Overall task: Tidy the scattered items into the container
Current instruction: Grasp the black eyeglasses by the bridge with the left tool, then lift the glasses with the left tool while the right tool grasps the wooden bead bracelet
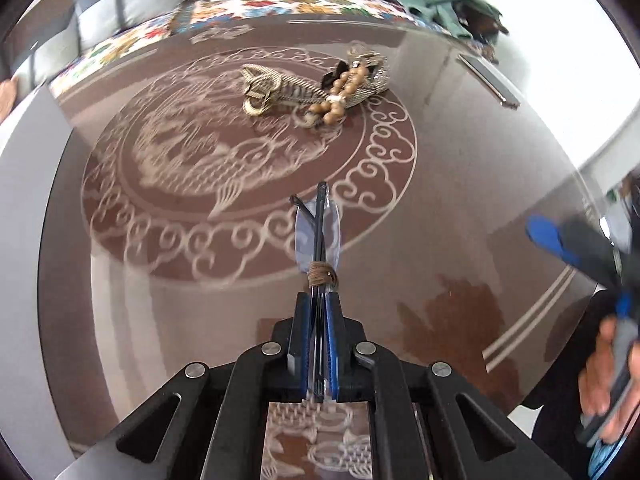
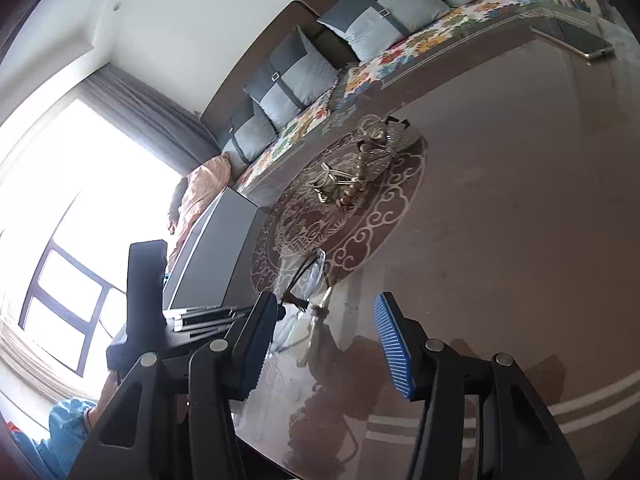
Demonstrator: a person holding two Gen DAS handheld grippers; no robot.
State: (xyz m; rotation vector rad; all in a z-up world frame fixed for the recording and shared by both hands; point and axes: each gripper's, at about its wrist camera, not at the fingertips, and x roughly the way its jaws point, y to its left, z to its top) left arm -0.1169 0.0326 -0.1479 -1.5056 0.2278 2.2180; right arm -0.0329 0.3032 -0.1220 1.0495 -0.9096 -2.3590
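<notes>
Daylight poured through the overexposed window (image 2: pixel 60 208), throwing glare across the glossy table (image 2: pixel 520 220). Fisheye distortion curved both frames' edges, and motion blur smeared the right gripper (image 1: pixel 568 248).

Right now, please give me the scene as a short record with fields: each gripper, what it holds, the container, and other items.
left gripper: shut on folded glasses, held above the table
right gripper: open, holds nothing
container: woven basket, far side of the table
in or on the basket: wooden bead string, hanging over its edge
beside the basket: striped strap with metal rings
other: phone near the far right edge
</notes>
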